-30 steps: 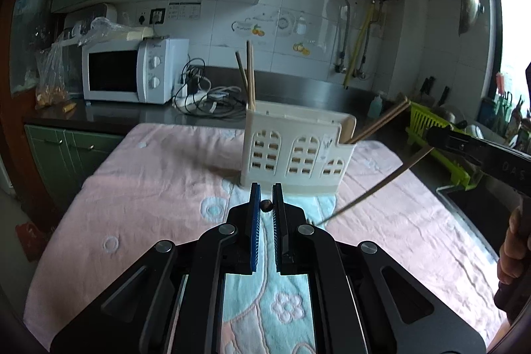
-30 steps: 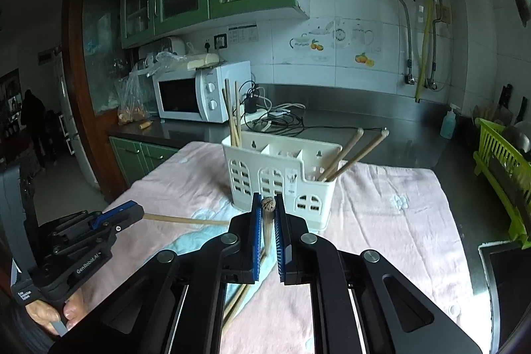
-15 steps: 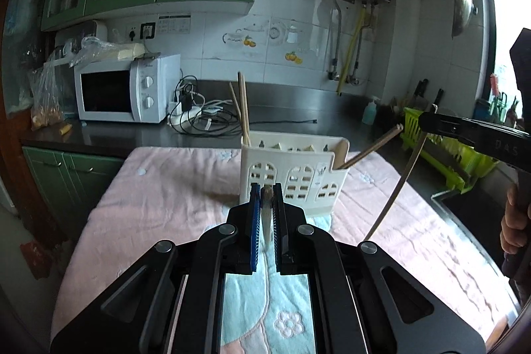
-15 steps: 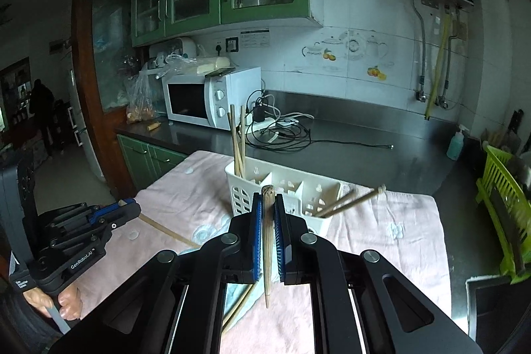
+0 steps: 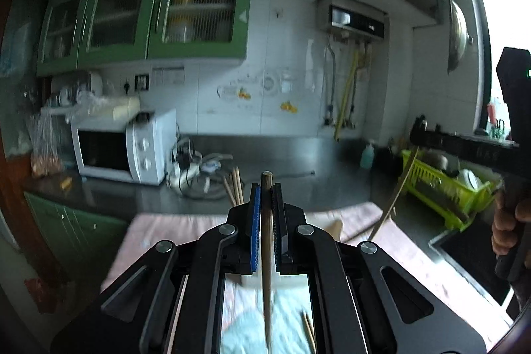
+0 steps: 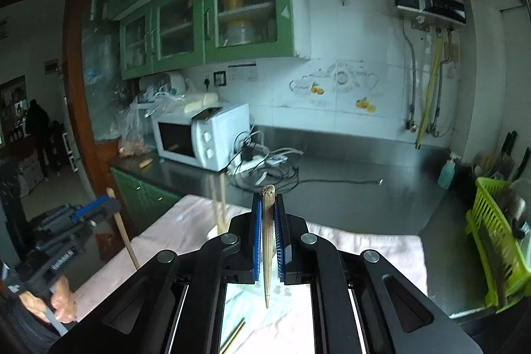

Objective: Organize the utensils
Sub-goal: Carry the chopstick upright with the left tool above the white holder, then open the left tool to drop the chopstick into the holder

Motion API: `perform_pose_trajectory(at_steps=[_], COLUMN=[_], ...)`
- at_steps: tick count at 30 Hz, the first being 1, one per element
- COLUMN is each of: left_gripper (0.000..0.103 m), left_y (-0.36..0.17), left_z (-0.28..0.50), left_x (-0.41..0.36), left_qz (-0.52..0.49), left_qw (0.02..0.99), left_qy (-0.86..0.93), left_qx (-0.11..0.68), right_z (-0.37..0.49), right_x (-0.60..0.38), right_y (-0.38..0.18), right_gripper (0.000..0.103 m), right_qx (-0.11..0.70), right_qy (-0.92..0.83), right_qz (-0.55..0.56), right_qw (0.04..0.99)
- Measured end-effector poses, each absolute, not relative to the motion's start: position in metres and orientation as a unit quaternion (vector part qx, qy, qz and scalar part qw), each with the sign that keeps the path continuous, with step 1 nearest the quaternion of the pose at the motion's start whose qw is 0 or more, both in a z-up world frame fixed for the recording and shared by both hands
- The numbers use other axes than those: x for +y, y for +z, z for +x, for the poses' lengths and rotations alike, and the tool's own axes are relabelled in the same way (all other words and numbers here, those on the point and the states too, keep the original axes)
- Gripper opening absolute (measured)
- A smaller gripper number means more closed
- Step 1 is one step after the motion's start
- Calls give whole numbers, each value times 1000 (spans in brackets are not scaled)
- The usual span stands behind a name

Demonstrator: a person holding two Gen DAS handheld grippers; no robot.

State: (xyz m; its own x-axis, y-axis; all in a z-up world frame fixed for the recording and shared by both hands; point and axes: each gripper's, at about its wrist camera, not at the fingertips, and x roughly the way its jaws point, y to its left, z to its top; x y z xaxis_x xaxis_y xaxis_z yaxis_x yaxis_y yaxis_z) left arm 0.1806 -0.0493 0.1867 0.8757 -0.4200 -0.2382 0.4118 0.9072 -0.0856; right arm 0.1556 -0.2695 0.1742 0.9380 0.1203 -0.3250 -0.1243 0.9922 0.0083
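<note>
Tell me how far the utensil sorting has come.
Done: some chopsticks already stand upright ahead, their holder hidden. In hand: the left tongs and right tongs each grip one chopstick. Left: dropping both in, then the loose chopsticks on the cloth.

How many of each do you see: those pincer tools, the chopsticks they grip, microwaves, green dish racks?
Grippers: 2, left gripper and right gripper
Gripped chopsticks: 2, left chopstick and right chopstick
Microwave: 1
Green dish rack: 1
Total: 6
</note>
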Motion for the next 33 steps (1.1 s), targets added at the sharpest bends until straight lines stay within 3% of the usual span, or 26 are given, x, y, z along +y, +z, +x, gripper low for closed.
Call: perform_pose_trajectory(at_steps=[8,14,21,33], left_gripper=[5,5,5,6], left_y=[239,249,228,171], left_z=[216,254,294,331], left_x=[-72,-93,-110,-106], left_qz=[-21,-17,-10,-31], left_qw=[974,976,979,970], left_qy=[-214,-210,-193,-187], left_qx=[70,55,66,154], right_z=[195,224,245,261], right_x=[-287,-297,-299,-297], right_y=[190,180,162,128], right_gripper=[7,7,7,9], right_qx=[149,153,164,201], right_qy=[42,41,41,46], right_qz=[5,17,10,11], right_qw=[988,987,986,978])
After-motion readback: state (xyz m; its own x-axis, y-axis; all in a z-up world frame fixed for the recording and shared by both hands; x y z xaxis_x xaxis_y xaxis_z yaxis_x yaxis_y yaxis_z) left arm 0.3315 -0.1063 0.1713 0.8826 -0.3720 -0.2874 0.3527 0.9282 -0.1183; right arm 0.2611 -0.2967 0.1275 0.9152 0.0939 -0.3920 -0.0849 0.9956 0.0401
